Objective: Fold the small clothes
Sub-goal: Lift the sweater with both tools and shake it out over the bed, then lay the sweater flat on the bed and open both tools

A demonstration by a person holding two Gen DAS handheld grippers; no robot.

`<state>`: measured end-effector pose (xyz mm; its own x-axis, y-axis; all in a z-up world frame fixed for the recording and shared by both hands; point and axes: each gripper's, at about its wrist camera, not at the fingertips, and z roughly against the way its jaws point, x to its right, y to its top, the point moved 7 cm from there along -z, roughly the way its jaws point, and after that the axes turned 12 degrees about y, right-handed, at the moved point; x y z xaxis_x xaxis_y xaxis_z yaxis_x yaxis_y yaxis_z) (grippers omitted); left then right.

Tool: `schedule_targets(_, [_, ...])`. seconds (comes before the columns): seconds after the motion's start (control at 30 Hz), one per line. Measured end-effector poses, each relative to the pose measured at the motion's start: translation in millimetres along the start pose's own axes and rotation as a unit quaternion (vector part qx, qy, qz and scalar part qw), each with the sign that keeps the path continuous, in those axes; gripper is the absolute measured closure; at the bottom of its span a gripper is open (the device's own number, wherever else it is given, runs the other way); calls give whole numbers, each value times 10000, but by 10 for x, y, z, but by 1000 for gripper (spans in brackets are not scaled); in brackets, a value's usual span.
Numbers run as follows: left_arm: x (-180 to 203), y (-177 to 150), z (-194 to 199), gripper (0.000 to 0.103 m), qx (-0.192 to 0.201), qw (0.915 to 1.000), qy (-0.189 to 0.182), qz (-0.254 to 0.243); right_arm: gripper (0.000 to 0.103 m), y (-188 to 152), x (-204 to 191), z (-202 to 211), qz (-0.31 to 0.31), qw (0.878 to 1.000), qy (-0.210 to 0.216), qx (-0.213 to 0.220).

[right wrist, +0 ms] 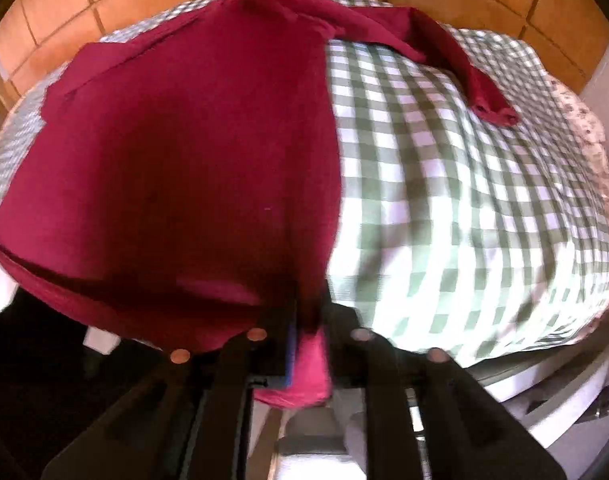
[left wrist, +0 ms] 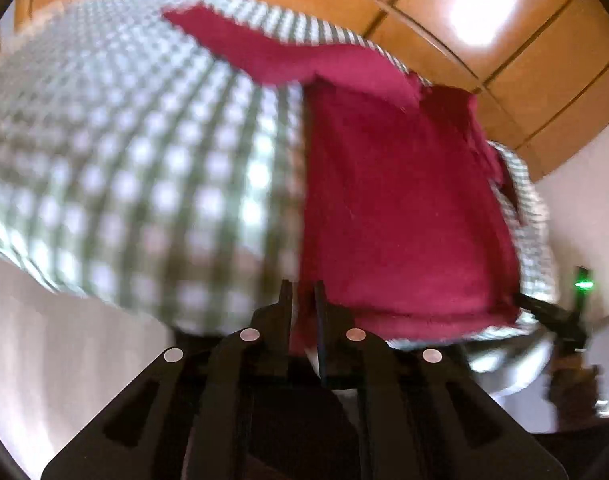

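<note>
A dark red garment [right wrist: 176, 168] lies spread on a green-and-white checked cloth [right wrist: 464, 200] that covers a raised surface, with orange-brown floor tiles [right wrist: 144, 4] along the top of both views. In the right wrist view the garment fills the left and centre of the frame; one long sleeve [right wrist: 456, 60] runs from the top centre toward the upper right and ends in a cuff on the checks. Its near hem reaches the bottom centre, where the right gripper [right wrist: 308, 344] has a fold of red fabric between its two black fingers; the jaws stand narrowly parted with the cloth filling the gap, pinching the hem. In the left wrist view, blurred by motion, the garment [left wrist: 404, 200] occupies the centre right, with a lighter red flap [left wrist: 288, 52] lying toward the upper centre over the checked cloth [left wrist: 124, 160]. The left gripper [left wrist: 302, 300] sits at the bottom centre on the garment's near left corner; its jaws are a narrow slit with red fabric caught between them. At the right edge of this view a second black tool with a green light [left wrist: 583, 282] meets the garment's lower right corner.
</note>
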<state>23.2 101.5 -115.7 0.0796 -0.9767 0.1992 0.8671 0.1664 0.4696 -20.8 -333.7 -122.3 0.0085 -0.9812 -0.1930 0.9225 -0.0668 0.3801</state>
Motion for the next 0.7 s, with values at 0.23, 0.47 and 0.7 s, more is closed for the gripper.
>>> schedule_targets(0.23, [-650, 913, 13, 44, 724, 9906, 671, 944, 40, 558, -420, 205, 127, 9962, 300, 803])
schedule_targets(0.47, [-1305, 1935, -340, 44, 972, 9752, 1748, 943, 36, 821, -1117, -249, 440, 9921, 1055, 512])
schedule_targets(0.7, [-1701, 2806, -951, 44, 707, 9670, 2284, 883, 35, 853, -1563, -614, 542, 9883, 1424, 114])
